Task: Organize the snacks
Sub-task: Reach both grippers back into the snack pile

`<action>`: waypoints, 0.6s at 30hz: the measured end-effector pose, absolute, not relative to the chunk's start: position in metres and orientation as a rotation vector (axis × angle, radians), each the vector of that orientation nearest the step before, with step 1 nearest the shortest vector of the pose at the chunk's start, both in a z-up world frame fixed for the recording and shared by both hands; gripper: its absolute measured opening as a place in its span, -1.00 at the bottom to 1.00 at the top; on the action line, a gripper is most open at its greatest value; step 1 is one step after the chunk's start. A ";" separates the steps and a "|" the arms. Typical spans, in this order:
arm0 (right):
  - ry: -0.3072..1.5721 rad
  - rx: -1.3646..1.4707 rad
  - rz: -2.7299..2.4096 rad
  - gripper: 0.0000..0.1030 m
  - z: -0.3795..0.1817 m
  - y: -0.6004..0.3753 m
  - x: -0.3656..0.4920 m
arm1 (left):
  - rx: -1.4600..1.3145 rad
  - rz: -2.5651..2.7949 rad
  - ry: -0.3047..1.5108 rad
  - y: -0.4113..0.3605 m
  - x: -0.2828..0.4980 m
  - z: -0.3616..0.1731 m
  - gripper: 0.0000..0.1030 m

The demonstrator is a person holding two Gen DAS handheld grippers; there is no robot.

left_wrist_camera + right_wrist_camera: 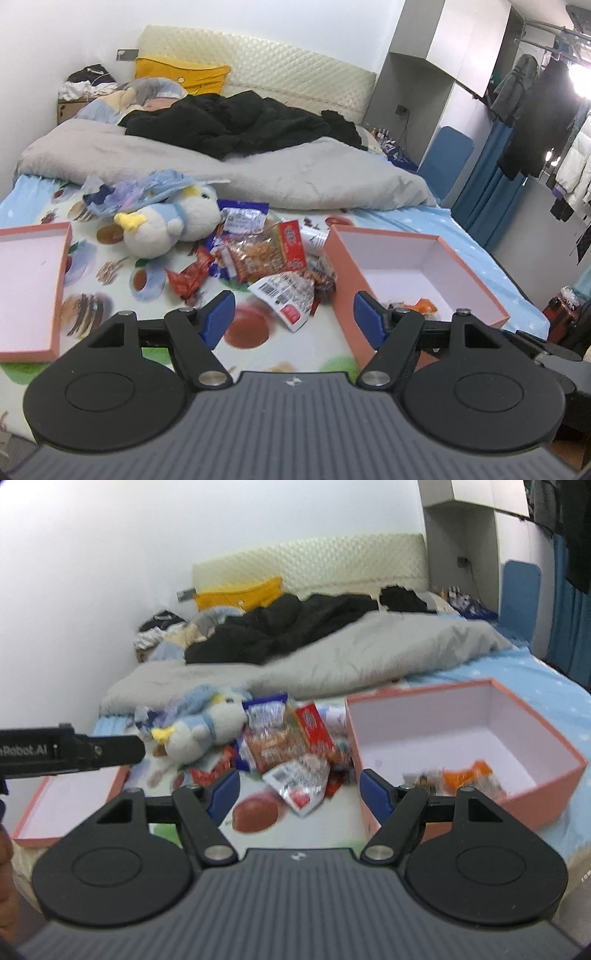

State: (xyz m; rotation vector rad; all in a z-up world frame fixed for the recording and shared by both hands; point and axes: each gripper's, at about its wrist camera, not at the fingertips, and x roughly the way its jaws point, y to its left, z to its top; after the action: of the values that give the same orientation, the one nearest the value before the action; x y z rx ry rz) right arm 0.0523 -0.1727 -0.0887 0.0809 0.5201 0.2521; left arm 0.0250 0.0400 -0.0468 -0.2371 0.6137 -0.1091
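Here, one deep box [343,266], one lid [59,295], one plush toy [173,225].

Bed w/ fruit-print light-blue sheet [325,343]. On it: crumpled grey duvet [184,162], white-and-blue plush bird [173,225], loose pile of snack packets [266,258], open salmon-pink cardboard box [476,284] at right, its shallow pink lid [55,295] at left.

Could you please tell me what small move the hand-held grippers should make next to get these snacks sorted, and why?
Probably ease the open left hand-held gripper down onto the nearest white barcoded snack packet. It lies loose at the pile's near edge, just ahead of the empty jaws, and the deep pink cardboard box beside it, holding only a few packets, has room.
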 end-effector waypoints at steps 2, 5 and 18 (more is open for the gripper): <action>0.535 0.062 0.272 0.43 -0.092 -0.167 0.050 | -0.239 -0.092 0.622 0.043 0.022 -0.050 0.46; 0.559 0.070 0.286 0.43 -0.096 -0.165 0.052 | -0.242 -0.083 0.627 0.047 0.018 -0.053 0.46; 0.610 0.080 0.279 0.44 -0.103 -0.161 0.065 | -0.244 -0.064 0.658 0.055 0.031 -0.060 0.48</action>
State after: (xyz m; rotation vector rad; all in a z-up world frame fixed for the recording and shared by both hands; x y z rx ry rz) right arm 0.0651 -0.1606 -0.1033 0.0796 0.6101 0.2788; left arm 0.0307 0.0547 -0.0598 -0.2439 0.6585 -0.0636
